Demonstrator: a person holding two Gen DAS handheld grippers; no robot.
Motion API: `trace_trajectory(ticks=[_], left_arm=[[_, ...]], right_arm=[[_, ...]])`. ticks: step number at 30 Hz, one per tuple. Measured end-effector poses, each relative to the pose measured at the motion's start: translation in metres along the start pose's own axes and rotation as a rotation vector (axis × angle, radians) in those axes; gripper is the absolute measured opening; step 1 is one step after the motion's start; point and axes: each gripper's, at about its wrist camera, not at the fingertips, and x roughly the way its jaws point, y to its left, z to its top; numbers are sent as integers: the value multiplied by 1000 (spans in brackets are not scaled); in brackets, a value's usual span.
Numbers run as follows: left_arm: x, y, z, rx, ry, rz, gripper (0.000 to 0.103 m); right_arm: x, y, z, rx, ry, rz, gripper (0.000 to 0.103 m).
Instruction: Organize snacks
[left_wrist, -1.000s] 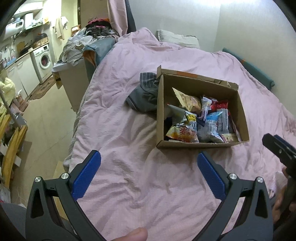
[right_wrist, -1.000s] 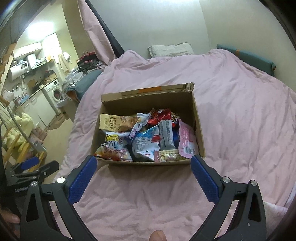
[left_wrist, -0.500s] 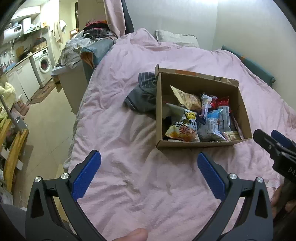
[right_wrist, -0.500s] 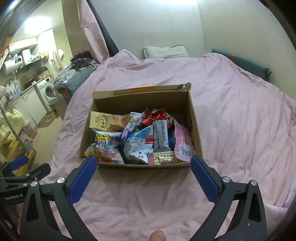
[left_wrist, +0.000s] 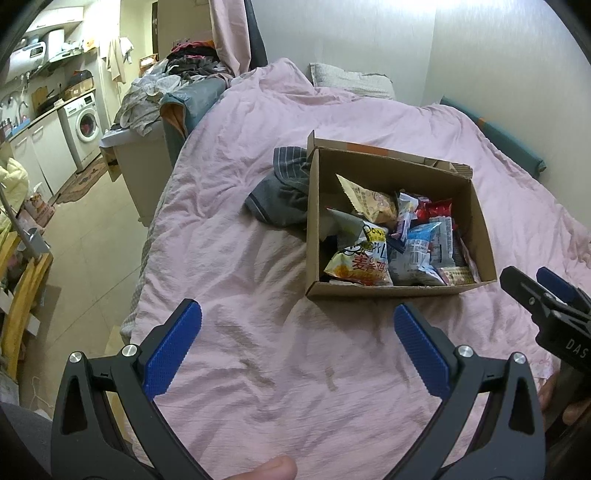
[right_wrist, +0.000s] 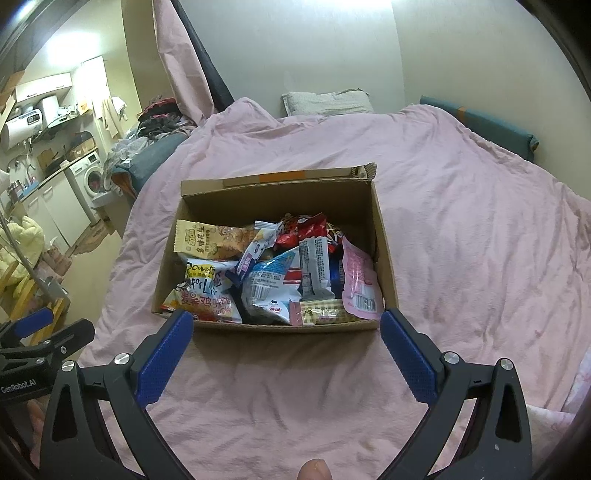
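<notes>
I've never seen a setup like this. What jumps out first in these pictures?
An open cardboard box crammed with bright snack packets sits in the middle of a rumpled pink bed. Two black grippers with blue pads, left and right, hover open just short of it. Grey clothing lies against the box's left side.

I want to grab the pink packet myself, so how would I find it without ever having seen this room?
On the pink bedspread sits an open brown cardboard box full of snack bags. Look along its right-hand wall, at the near corner: the flat pale pink packet leans there, the only pink one, with a white barcode label at its lower end.
</notes>
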Motion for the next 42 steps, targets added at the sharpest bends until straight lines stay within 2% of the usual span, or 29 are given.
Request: trace_trajectory(ticks=[42], left_arm=[[-2, 1, 1, -11, 6, -3, 103]], right_arm=[[0, 2, 0, -29, 10, -14, 103]])
